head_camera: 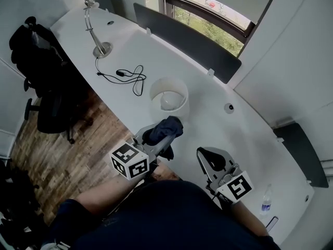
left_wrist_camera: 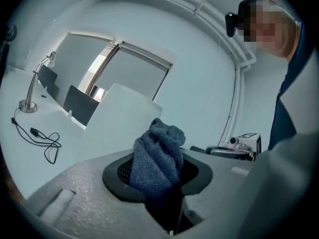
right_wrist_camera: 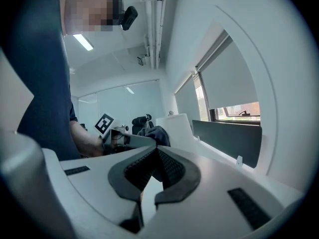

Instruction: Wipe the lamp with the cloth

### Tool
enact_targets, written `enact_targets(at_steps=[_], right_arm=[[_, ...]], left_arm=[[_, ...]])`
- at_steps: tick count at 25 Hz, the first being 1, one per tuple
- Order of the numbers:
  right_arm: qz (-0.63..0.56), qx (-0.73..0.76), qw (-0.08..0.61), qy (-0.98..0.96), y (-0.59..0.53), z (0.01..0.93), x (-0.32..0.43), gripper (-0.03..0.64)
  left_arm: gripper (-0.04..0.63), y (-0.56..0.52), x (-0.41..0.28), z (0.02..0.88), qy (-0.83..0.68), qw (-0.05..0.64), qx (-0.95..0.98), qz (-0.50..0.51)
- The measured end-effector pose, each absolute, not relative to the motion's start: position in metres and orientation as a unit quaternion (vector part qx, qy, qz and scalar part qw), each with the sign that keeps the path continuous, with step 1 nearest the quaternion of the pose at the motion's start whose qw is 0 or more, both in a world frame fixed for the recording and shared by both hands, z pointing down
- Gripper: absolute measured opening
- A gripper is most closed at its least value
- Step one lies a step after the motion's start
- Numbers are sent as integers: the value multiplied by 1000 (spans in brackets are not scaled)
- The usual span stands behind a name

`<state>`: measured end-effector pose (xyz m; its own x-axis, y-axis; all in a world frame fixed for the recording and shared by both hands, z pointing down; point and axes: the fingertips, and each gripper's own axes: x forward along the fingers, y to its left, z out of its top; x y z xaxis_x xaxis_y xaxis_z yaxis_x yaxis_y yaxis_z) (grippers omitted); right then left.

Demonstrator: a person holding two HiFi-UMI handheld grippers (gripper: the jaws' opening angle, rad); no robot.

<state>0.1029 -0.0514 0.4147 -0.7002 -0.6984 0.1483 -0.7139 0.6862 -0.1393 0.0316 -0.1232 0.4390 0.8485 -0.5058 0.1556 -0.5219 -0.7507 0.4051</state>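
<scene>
The white drum-shaded table lamp [head_camera: 169, 95] stands on the curved white desk [head_camera: 223, 126], near its front edge and just beyond the two grippers. It is within easy reach, and its open top faces up.

The dark blue knitted cloth [head_camera: 165, 128] is bunched in the left gripper [head_camera: 157, 138], whose jaws are clamped on its lower part. A loose wad sticks out past the tips. That wad is the working face, pointed at the lamp's near side. I cannot tell whether it touches the shade; it is close at most. Judging by this, wiping is about to begin or only just under way.

The right gripper [head_camera: 210, 159] sits near the person's body, to the right of the lamp. Its ribbed pads are drawn together and nothing is between them. It looks parked, perhaps ready to steady the light shade if the cloth pushes it.

Further left and farther off, a silver gooseneck desk lamp [head_camera: 96, 33] stands with a black cable [head_camera: 127, 76] coiled beside it. A grey partition panel [head_camera: 187, 40] runs along the desk's far edge.
</scene>
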Motion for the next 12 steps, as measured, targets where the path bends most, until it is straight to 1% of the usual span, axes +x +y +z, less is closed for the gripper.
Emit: enact_targets(at_steps=[5,12], right_arm=[[100,392,45,-913,-51,419,105,11],[105,394,51,-911,-47,425,98,11]], left_arm=[[135,-120,31,474,-272,246,929,45],[135,-118,26,511,-267,256,926,79]])
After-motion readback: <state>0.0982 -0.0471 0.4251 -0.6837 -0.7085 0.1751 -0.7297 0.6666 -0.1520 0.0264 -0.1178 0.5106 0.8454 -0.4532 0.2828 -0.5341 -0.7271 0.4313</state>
